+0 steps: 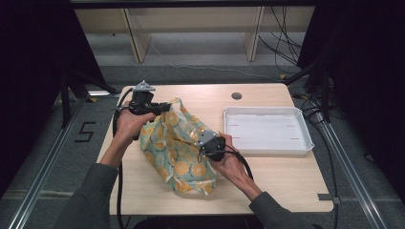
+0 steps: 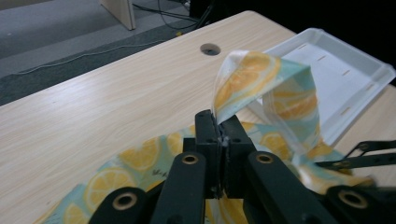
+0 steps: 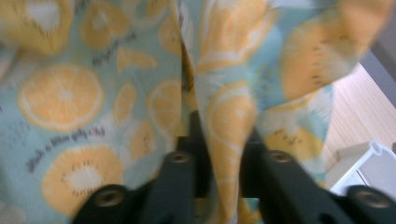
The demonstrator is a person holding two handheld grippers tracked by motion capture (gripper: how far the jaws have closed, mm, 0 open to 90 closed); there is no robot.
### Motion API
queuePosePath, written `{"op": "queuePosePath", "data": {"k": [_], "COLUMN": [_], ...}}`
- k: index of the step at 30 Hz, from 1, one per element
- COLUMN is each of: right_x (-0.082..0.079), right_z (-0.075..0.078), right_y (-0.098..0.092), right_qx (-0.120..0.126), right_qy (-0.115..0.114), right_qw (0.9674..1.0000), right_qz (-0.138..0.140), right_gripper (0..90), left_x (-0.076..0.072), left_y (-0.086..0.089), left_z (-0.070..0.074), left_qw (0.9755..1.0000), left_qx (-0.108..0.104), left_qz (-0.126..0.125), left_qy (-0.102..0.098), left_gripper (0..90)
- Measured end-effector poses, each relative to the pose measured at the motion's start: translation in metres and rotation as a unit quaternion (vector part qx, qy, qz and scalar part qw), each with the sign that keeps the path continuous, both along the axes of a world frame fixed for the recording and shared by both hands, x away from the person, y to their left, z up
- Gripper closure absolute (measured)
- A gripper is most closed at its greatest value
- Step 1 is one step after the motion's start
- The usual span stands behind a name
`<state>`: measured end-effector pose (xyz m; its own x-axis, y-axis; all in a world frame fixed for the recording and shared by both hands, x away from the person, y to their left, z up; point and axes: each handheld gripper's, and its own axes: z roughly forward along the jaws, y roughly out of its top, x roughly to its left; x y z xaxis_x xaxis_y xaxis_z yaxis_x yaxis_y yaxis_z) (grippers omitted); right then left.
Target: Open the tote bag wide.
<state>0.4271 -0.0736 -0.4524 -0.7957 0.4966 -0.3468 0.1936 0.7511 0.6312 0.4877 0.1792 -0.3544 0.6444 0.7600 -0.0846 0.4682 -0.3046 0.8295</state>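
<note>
At the near side of the wooden table [image 1: 286,181] the person's two forearms come in, sleeves grey, each hand around a gripper. The right gripper [image 1: 206,144] sits against the near right side of a fabric bag [image 1: 179,152], a pale teal cloth printed with orange and lemon slices; in the right gripper view its black jaws stand closed on a fold of that cloth [image 3: 229,140], which runs up between them. Dark script lettering is printed among the fruit slices on the cloth close to that camera, but it is tilted and blurred and cannot be read. The bag lies slumped on the left-centre of the table, between the two hands. Farther back, the left gripper [image 1: 165,108] is at the bag's far left corner; in the left gripper view its jaws are pressed together on the bag's handle strap [image 2: 261,84], which loops up and over from the pinch point. To the right of the bag, apart from it, a white rectangular tray [image 1: 305,143] rests on the table. Beyond it a round cable hole [image 1: 236,96] is set near the far edge. On the dark floor left of the table a marking reads "5" [image 1: 85,131]. Cables [image 1: 282,43] trail across the grey floor behind.
</note>
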Motion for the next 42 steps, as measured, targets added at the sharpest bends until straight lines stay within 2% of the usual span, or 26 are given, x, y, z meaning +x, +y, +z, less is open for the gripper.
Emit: {"op": "queuePosePath", "data": {"k": [2,3,4,6,8,10,11,12,14,16,17,20,24,25,27,28,29,31,33,34,36,38,39,40,41,42], "right_x": [0.004,0.005,0.006,0.017,0.026,0.035,0.039,0.044,0.051,0.054,0.057,0.059,0.063,0.064,0.066,0.067,0.067,0.069,0.07,0.07,0.072,0.071,0.072,0.072,0.07,0.069], "right_z": [0.009,0.013,0.018,0.028,0.038,0.046,0.049,0.051,0.056,0.059,0.06,0.061,0.06,0.059,0.057,0.057,0.058,0.057,0.057,0.057,0.056,0.053,0.053,0.052,0.051,0.052], "right_y": [-0.003,-0.005,-0.006,-0.01,-0.013,-0.015,-0.014,-0.015,-0.014,-0.013,-0.011,-0.008,-0.004,-0.004,-0.004,-0.004,-0.005,-0.005,-0.007,-0.008,-0.008,-0.008,-0.009,-0.009,-0.009,-0.011], "right_qx": [0.027,0.043,0.062,0.095,0.133,0.151,0.161,0.167,0.169,0.172,0.17,0.174,0.173,0.17,0.17,0.172,0.171,0.174,0.169,0.171,0.168,0.17,0.159,0.146,0.143,0.129], "right_qy": [0.01,0.009,0.023,0.02,0.033,0.041,0.055,0.05,0.05,0.053,0.044,0.052,0.051,0.052,0.056,0.06,0.071,0.064,0.071,0.077,0.072,0.068,0.065,0.074,0.072,0.064], "right_qw": [0.9995,0.999,0.9978,0.9952,0.9904,0.9877,0.9855,0.9847,0.9844,0.9836,0.9845,0.9834,0.9835,0.9839,0.9836,0.983,0.9825,0.9824,0.983,0.982,0.983,0.9828,0.9847,0.9857,0.9852,0.9872], "right_qz": [0.011,0.009,0.0,0.012,0.011,0.007,0.003,0.006,0.003,-0.002,-0.002,-0.007,-0.014,-0.014,-0.018,-0.019,-0.022,-0.022,-0.016,-0.024,-0.017,-0.025,-0.031,-0.039,-0.062,-0.069], "right_gripper": [88.7,89.1,89.5,89.7,89.7,89.8,89.7,89.8,89.8,89.7,89.7,89.7,89.6,89.6,89.6,89.5,89.5,89.1,88.6,88.1,86.6,81.2,71.0,64.1,58.1,53.5], "left_x": [0.001,0.0,0.0,-0.003,-0.008,-0.015,-0.02,-0.026,-0.04,-0.055,-0.062,-0.076,-0.077,-0.074,-0.065,-0.06,-0.054,-0.045,-0.035,-0.032,-0.025,-0.019,-0.017,-0.016,-0.015,-0.016], "left_y": [0.006,0.009,0.013,0.021,0.029,0.037,0.041,0.044,0.047,0.049,0.049,0.04,0.014,0.008,-0.005,-0.011,-0.017,-0.023,-0.028,-0.029,-0.031,-0.03,-0.029,-0.027,-0.025,-0.024], "left_z": [-0.008,-0.012,-0.016,-0.023,-0.026,-0.024,-0.021,-0.017,-0.009,0.001,0.007,0.014,-0.004,-0.011,-0.029,-0.038,-0.049,-0.06,-0.073,-0.076,-0.082,-0.085,-0.084,-0.082,-0.079,-0.074], "left_qw": [0.9998,0.9996,0.999,0.998,0.9972,0.9961,0.9955,0.9953,0.9962,0.9962,0.9959,0.9907,0.983,0.9822,0.9834,0.9814,0.9778,0.9737,0.9682,0.9666,0.9654,0.9643,0.9669,0.971,0.9726,0.974], "left_qx": [0.016,0.025,0.039,0.055,0.062,0.073,0.083,0.085,0.071,0.074,0.078,0.125,0.169,0.176,0.175,0.188,0.205,0.223,0.243,0.249,0.255,0.257,0.248,0.234,0.226,0.219], "left_qz": [0.003,0.009,0.006,0.012,0.017,0.023,0.027,0.031,0.05,0.044,0.039,0.027,0.017,0.01,0.011,0.012,0.017,0.022,0.03,0.027,0.008,-0.004,-0.007,-0.013,-0.019,-0.019], "left_qy": [0.007,0.012,0.019,0.027,0.038,0.043,0.038,0.036,0.01,-0.011,-0.022,-0.046,-0.07,-0.065,-0.045,-0.04,-0.039,-0.04,-0.053,-0.057,-0.056,-0.062,-0.057,-0.05,-0.054,-0.054], "left_gripper": [81.9,79.4,76.7,68.9,61.2,50.4,44.9,40.7,35.9,35.0,35.0,35.3,36.4,36.5,35.0,32.9,31.2,29.3,30.3,35.8,52.9,77.2,84.0,85.6,86.6,87.1]}}
